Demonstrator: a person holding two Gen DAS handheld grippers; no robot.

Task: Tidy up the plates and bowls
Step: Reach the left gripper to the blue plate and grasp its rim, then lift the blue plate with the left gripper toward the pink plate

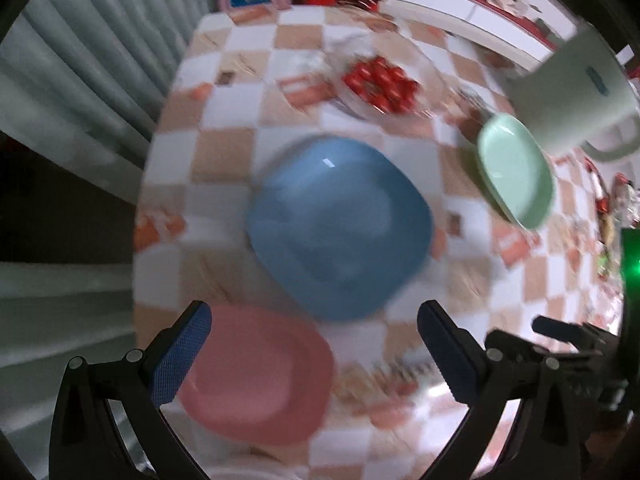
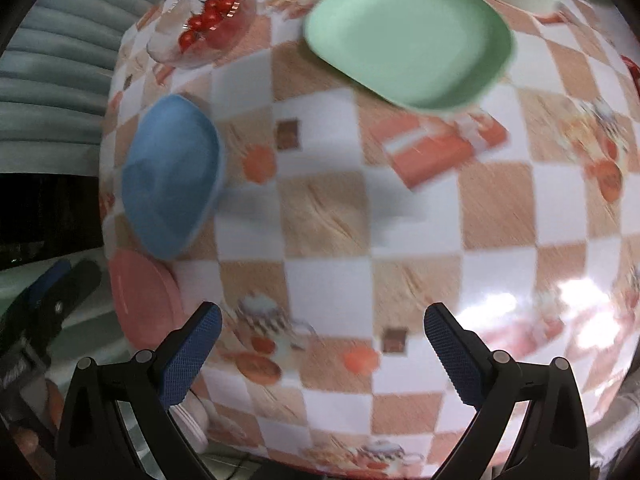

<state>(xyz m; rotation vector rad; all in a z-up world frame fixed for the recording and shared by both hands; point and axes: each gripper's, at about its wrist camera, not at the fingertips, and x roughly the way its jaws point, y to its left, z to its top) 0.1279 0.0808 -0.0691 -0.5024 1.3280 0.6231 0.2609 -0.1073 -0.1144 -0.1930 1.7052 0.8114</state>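
Note:
Three square plates lie on a checked tablecloth [image 1: 224, 152]. The blue plate [image 1: 340, 228] sits mid-table, the pink plate [image 1: 260, 376] near the front edge, the green plate [image 1: 516, 170] to the right. My left gripper [image 1: 314, 354] is open and empty above the pink plate's right side. My right gripper [image 2: 322, 354] is open and empty above bare cloth [image 2: 332, 292]. In the right wrist view the green plate [image 2: 408, 36] is far ahead, the blue plate [image 2: 172, 176] and pink plate [image 2: 140, 300] are at the left.
A glass bowl of cherry tomatoes [image 1: 380, 84] stands behind the blue plate, also in the right wrist view [image 2: 204, 20]. A pale green kettle [image 1: 572, 92] stands at the far right. A white dish edge [image 2: 192, 420] shows at the near table edge. Grey curtain [image 1: 80, 80] hangs left.

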